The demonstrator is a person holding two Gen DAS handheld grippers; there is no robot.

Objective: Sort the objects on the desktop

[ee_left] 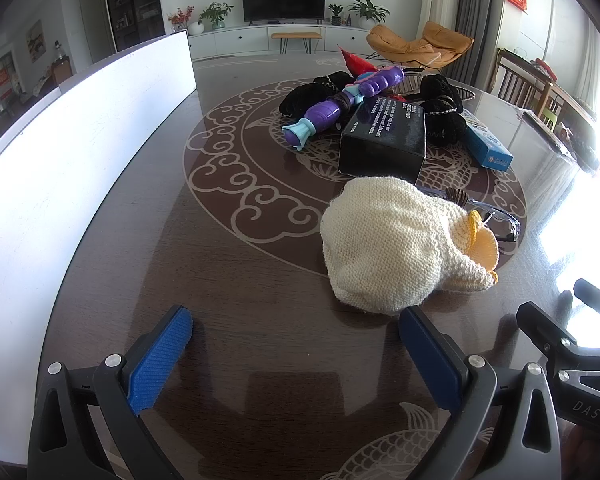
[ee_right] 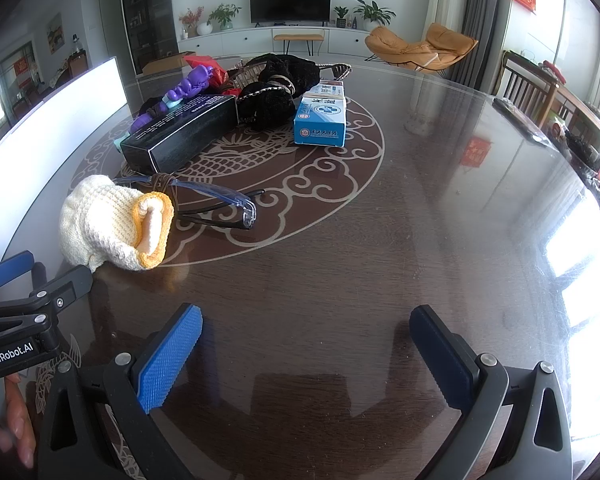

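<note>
A cream knitted sock with a yellow cuff lies on the dark table, just ahead and right of my open, empty left gripper. Clear glasses lie beside it. Farther back sit a black box, a purple toy, black fabric items, and a blue-white box. My right gripper is open and empty over bare table; its body shows in the left wrist view.
A white board stands along the table's left edge. A red packet lies behind the pile. Chairs stand at the table's right side.
</note>
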